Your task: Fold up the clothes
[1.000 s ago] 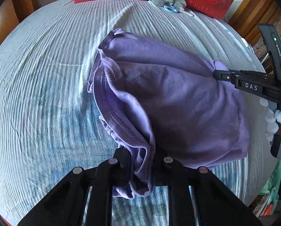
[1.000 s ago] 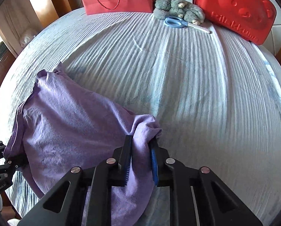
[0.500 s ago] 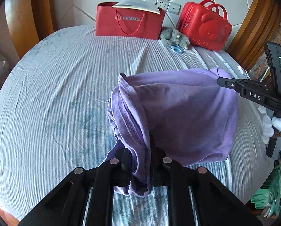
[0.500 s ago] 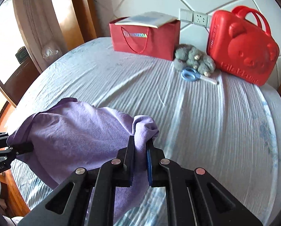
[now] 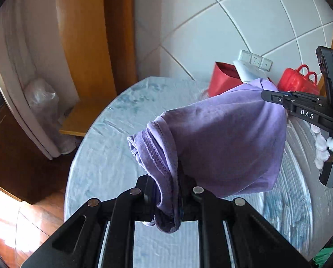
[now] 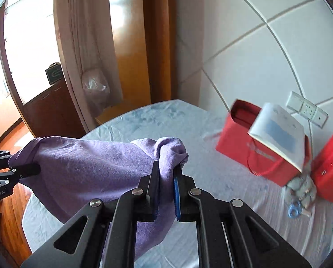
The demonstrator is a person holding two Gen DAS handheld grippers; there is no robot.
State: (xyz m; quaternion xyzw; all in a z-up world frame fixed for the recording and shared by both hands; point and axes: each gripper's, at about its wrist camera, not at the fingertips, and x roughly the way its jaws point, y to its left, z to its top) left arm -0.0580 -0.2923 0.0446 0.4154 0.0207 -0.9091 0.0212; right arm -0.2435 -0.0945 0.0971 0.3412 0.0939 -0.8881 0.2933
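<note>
Left: brown wooden floor (image 5: 21, 218) and dark wooden cabinet (image 6: 52, 102), lit from a window; a clear crumpled plastic bag (image 5: 40, 98) stands by the pale curtain (image 6: 86, 44).

Left-centre: left gripper (image 5: 166, 192), black, two-fingered, clenched on a bunched, hemmed edge of the purple knit garment (image 5: 222, 138). A second earlier both cameras looked down on the bed; both now look outward at wall and doorway, so the grippers have tilted up and risen.

Centre: garment, formerly draped on the pale blue-grey striped bedsheet (image 5: 104, 147), now hangs clear of it, stretched as a sheet between the two grippers, its lower edge loose in the air.

Right-centre: right gripper (image 6: 166, 178), black with a blue pad, clamped on the opposite bunched corner.

Right, at the white tiled wall (image 5: 211, 33): red paper gift bag (image 6: 251, 143) with a white card leaning on it, grey plush toy (image 6: 300, 189), blue-handled scissors (image 6: 293, 210), red bear-shaped plastic case (image 6: 329, 167).

Assessment: the lift appears meant to shake the cloth open. Folding proper is not yet begun; the garment likely needs laying flat on the sheet first.
</note>
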